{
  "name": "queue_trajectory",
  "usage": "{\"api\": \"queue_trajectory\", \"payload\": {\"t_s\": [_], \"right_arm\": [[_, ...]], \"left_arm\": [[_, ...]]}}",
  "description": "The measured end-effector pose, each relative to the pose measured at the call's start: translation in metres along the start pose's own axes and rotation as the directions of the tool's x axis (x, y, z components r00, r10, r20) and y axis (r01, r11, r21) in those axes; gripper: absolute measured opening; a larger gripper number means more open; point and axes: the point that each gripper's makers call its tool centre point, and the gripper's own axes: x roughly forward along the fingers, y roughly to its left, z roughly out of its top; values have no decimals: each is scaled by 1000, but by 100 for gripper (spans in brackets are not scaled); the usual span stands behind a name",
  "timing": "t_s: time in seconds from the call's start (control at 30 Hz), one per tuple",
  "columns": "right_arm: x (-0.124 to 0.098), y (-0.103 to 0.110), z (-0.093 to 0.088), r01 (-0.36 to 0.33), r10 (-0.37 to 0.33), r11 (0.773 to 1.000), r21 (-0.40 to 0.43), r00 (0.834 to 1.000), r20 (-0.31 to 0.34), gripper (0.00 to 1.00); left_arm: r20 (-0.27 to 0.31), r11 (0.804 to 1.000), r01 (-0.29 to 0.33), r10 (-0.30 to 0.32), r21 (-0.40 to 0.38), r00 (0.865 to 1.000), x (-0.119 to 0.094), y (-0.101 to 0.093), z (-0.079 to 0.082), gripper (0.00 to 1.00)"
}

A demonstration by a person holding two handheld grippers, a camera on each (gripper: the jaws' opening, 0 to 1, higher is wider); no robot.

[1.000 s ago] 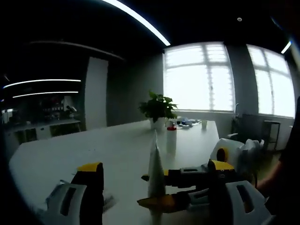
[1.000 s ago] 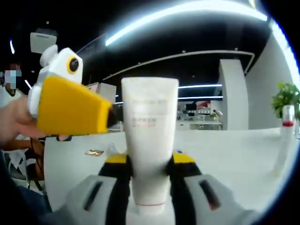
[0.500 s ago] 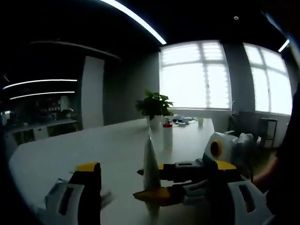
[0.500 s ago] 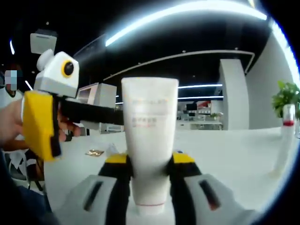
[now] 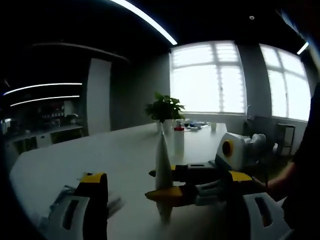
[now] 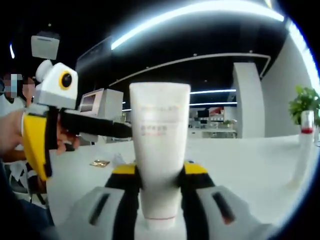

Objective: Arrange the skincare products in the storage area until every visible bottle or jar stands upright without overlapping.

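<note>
A white tube [image 6: 160, 150] is held upright over the white table [image 6: 260, 165], its crimped end uppermost and its cap end low between the jaws of the right gripper [image 6: 160, 197], which are closed on its lower body just above the cap. In the left gripper view the same tube [image 5: 162, 170] is seen edge-on as a thin wedge, pinched by the yellow-tipped right gripper [image 5: 172, 192] reaching in from the right, with its lower end close to the table surface; whether it is touching cannot be told. The left gripper [image 5: 165, 225] is seen with its jaws spread wide apart and nothing between them, and in the right gripper view it [image 6: 47, 125] is held just beside the tube, to its left, in a person's hand [image 6: 15, 130]. The step in hand is judged to be the standing of the tube on its cap. It would be done well if the cap were lowered flat onto bare table, the tube kept vertical, and the grip eased only once the weight is borne by the cap, the open left gripper being kept near as a guard against tipping. A tall white bottle with a red cap [image 5: 178, 141] stands farther along the table, well apart, before a potted plant [image 5: 164, 111]; enough room should be left that nothing overlaps.
</note>
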Motion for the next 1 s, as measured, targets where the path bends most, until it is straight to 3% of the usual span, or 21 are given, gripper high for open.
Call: {"api": "queue_trajectory", "payload": {"t_s": [0.53,1.0], "right_arm": [[1,-5,-1,5,-5,1000,6,1000,-2,30],[2,-9,-1,16,-16,1000,8,1000,-5,30]], "left_arm": [[-16,1000,5,-5,6,1000,-12,1,-14,100],[-24,999,-34,34,-6,999,-31,13,-27,100]]}}
